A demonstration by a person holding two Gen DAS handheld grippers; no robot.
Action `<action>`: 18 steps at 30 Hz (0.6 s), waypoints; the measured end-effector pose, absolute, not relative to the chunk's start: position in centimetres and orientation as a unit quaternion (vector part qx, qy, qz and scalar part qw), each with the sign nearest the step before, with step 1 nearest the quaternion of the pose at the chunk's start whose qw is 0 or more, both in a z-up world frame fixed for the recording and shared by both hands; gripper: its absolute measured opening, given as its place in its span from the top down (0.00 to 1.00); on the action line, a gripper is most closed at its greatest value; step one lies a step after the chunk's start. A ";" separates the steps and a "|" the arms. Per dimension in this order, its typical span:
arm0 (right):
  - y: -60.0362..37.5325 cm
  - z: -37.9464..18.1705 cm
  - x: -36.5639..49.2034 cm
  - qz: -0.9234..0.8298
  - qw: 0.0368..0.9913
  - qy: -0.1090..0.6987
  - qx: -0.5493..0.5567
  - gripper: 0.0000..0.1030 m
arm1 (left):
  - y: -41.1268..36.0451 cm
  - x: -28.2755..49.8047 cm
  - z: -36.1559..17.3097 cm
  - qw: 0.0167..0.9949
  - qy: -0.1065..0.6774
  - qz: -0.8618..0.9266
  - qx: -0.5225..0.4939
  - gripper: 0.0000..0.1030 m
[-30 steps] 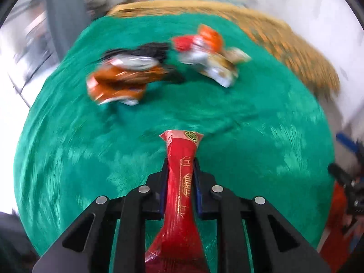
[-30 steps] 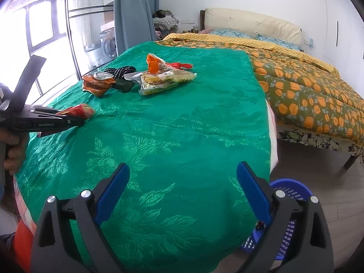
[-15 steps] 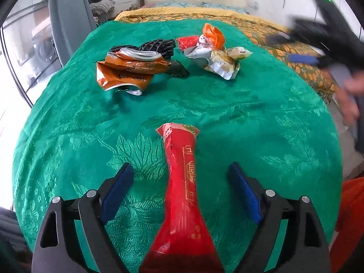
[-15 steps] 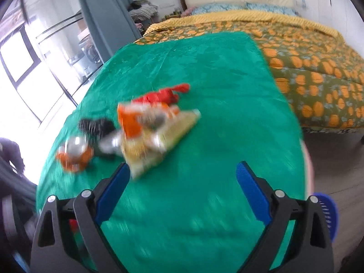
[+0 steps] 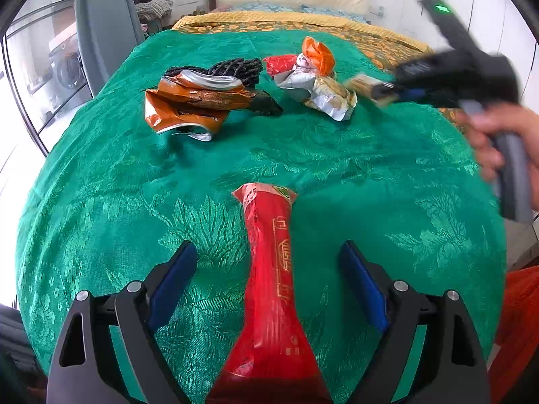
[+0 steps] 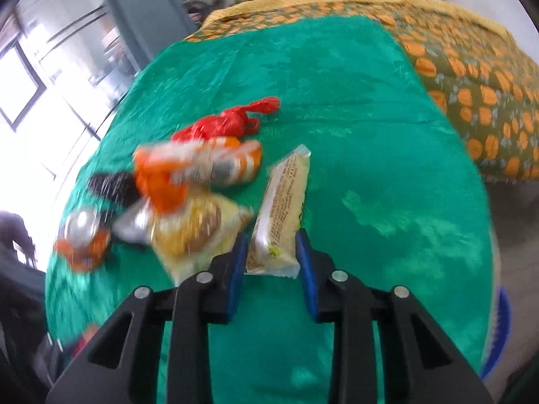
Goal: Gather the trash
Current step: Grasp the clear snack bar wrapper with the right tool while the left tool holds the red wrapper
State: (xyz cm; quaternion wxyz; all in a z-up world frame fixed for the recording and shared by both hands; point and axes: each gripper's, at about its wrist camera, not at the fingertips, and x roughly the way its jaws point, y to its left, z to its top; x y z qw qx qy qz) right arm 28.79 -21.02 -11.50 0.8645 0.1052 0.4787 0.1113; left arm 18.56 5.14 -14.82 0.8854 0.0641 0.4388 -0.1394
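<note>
left gripper [image 5: 266, 256] spread wide, blue pads well apart, and the long red wrapper [image 5: 271, 269] lies flat on the green bedspread [image 5: 101, 202] right between them — touched by neither finger, its far end flared toward the rest of the litter. right gripper [image 6: 272, 235] is narrow, its blue pads pressed against both sides of a pale yellow snack packet [image 6: 283, 212] whose far end points up the bed; in the left view that same gripper [image 5: 387, 89] comes in from the far right, blurred, with the packet end [image 5: 362, 84] at its tip. just left of it, the pile: a crumpled yellow-and-silver wrapper [image 5: 323, 96] with an orange bag [image 5: 316, 54] on top and a red plastic bag [image 5: 281, 64] at its far-left side. further left, apart from that heap, a crushed brown-orange packet [image 5: 188, 107] with silver lining, and a black knitted-looking thing [image 5: 235, 67] behind it. beyond the green cover — an orange-patterned quilt [image 6: 478, 77], and a blue basket [image 6: 498, 333] edge at the near right in the right view.
</note>
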 end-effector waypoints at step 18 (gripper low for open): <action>-19.8 -13.2 10.2 0.206 0.865 0.458 -0.024 0.32 | 5.1 18.0 -14.8 0.878 0.451 -0.150 0.063 0.07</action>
